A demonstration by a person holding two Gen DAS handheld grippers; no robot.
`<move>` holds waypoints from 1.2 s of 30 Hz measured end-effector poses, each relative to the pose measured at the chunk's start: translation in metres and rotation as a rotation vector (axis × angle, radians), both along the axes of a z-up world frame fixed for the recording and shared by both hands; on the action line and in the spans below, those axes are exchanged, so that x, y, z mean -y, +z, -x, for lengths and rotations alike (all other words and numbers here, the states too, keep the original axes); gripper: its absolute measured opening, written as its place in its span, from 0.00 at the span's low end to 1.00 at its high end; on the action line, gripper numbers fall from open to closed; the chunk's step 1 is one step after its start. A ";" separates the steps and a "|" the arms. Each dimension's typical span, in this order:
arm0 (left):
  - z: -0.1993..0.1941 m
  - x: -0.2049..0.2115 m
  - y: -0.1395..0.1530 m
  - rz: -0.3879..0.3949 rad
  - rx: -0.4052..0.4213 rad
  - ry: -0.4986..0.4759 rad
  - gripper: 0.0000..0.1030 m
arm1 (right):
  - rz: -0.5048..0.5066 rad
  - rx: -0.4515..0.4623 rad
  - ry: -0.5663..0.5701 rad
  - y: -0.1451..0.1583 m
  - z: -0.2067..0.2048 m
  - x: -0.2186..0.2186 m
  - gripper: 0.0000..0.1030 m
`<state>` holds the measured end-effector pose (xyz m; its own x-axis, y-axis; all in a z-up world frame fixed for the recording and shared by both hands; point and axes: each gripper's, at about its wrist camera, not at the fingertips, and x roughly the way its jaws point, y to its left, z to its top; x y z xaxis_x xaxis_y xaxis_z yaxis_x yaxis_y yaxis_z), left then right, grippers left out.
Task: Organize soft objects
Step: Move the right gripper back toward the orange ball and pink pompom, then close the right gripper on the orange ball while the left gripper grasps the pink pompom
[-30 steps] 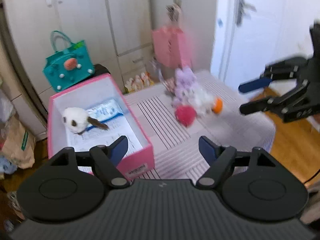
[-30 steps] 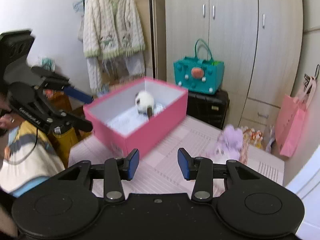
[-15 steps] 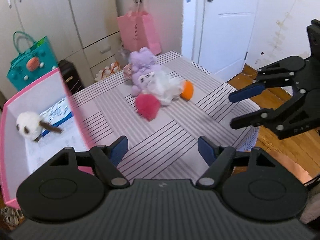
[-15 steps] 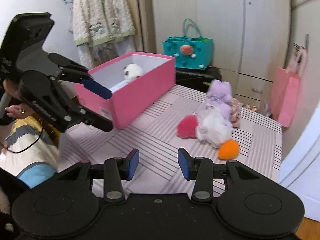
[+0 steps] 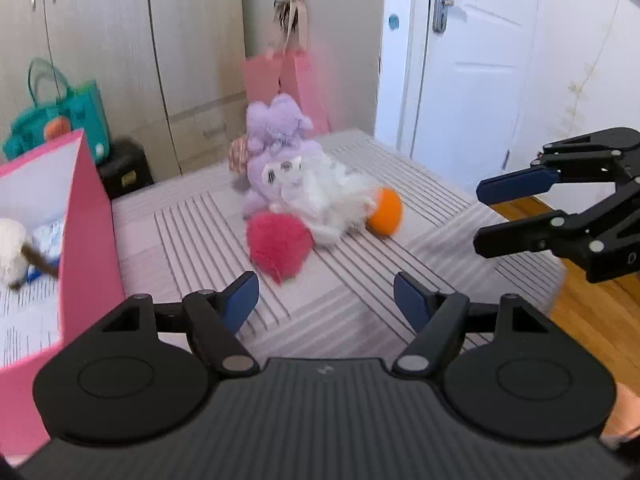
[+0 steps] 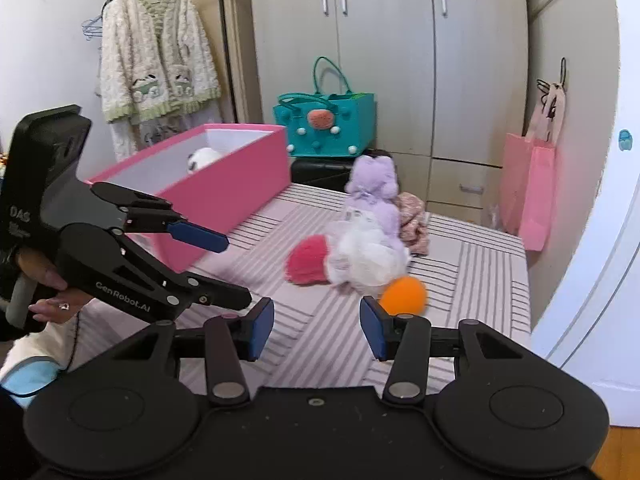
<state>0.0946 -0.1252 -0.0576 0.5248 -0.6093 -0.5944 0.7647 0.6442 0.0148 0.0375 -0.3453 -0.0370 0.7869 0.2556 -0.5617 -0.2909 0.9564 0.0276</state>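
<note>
On the striped table (image 5: 192,224) lies a pile of soft toys: a purple plush (image 5: 276,128), a white fluffy plush (image 5: 324,196), a red pompom (image 5: 278,246) and an orange ball (image 5: 385,211). My left gripper (image 5: 324,292) hovers open just short of the red pompom, holding nothing. My right gripper (image 6: 316,320) points at the orange ball (image 6: 403,294); its jaws are opening with nothing between them. A pink box (image 5: 86,216) at the left holds a small white plush (image 5: 12,250). Each gripper shows in the other's view: the right gripper (image 5: 480,216), the left gripper (image 6: 236,270).
Behind the table stand a wardrobe (image 6: 384,60), a teal bag (image 6: 324,124) on a black case, and a pink paper bag (image 6: 528,188). A white door (image 5: 480,60) and wooden floor (image 5: 592,312) lie to the right. A patterned cloth item (image 6: 412,216) sits behind the plush pile.
Both grippers have come down and nearer the toy pile. The left view has swung from the pink box towards the toys. The right jaws stand wider than before.
</note>
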 end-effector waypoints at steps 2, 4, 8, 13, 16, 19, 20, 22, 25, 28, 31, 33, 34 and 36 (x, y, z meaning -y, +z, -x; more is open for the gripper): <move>-0.002 0.008 -0.006 0.008 0.073 -0.004 0.72 | 0.014 0.024 -0.016 -0.009 -0.008 0.006 0.52; -0.009 0.015 -0.011 0.004 0.102 0.024 0.72 | 0.014 0.056 -0.035 -0.016 -0.015 0.011 0.55; -0.025 0.030 -0.022 -0.013 0.141 0.087 0.72 | 0.006 0.147 -0.065 -0.035 -0.028 0.020 0.63; -0.053 0.035 -0.037 -0.031 0.025 0.171 0.71 | -0.010 0.120 -0.103 -0.046 -0.050 0.030 0.63; -0.057 0.036 -0.039 -0.028 0.026 0.168 0.70 | -0.088 0.054 -0.114 -0.052 -0.064 0.042 0.63; -0.059 0.038 -0.040 -0.026 0.042 0.155 0.70 | -0.114 0.019 -0.121 -0.059 -0.073 0.047 0.63; -0.060 0.039 -0.041 -0.023 0.043 0.155 0.70 | -0.111 0.013 -0.122 -0.062 -0.075 0.047 0.63; -0.063 0.040 -0.046 -0.021 0.042 0.166 0.70 | -0.078 -0.015 -0.128 -0.065 -0.081 0.042 0.63; -0.064 0.039 -0.053 0.001 0.001 0.179 0.70 | -0.033 -0.040 -0.166 -0.065 -0.090 0.032 0.63; -0.064 0.039 -0.054 0.026 0.005 0.175 0.70 | -0.043 -0.063 -0.195 -0.070 -0.094 0.030 0.63; -0.064 0.041 -0.053 0.028 0.025 0.159 0.70 | -0.082 -0.057 -0.232 -0.076 -0.091 0.037 0.61; -0.067 0.042 -0.053 0.036 0.003 0.155 0.70 | -0.113 -0.049 -0.251 -0.078 -0.089 0.042 0.52; -0.069 0.041 -0.053 0.043 -0.007 0.168 0.69 | -0.143 -0.052 -0.249 -0.078 -0.087 0.045 0.47; -0.070 0.040 -0.053 0.057 -0.017 0.170 0.62 | -0.178 -0.053 -0.256 -0.078 -0.082 0.048 0.46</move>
<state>0.1644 -0.1655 -0.1103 0.6136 -0.5452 -0.5712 0.6444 0.7638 -0.0368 0.1196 -0.3929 -0.1151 0.8093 0.1506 -0.5677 -0.0348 0.9772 0.2095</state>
